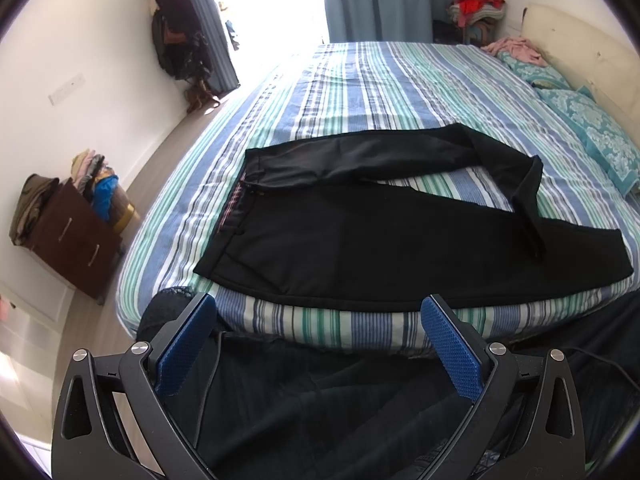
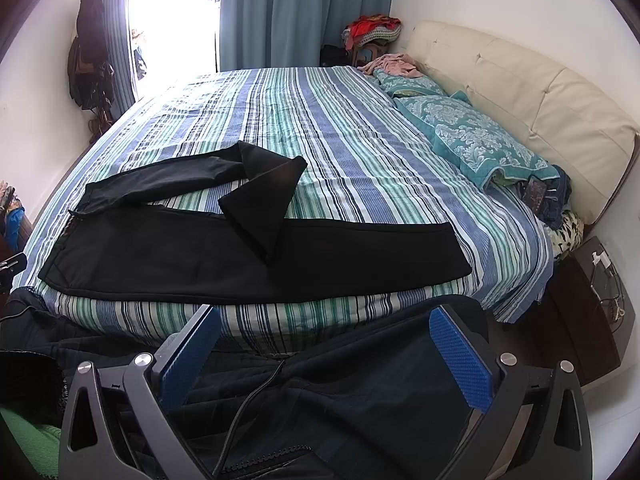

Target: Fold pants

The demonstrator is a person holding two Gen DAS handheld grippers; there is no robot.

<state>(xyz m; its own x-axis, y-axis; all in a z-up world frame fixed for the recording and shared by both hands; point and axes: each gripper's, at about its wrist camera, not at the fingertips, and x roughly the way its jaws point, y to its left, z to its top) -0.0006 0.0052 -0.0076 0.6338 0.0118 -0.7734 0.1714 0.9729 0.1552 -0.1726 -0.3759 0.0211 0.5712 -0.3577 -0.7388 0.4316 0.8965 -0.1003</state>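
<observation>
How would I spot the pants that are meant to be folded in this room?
Start at the big bed with the blue, green and white striped cover. Near its closest edge lie the black pants, spread flat, the only plain black thing on the stripes. One leg lies straight; the other leg bends back across it.

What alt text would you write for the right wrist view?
Black pants lie spread on a striped bed, the far leg bent back over the near one. The open right gripper hovers before the bed's edge, holding nothing.
</observation>
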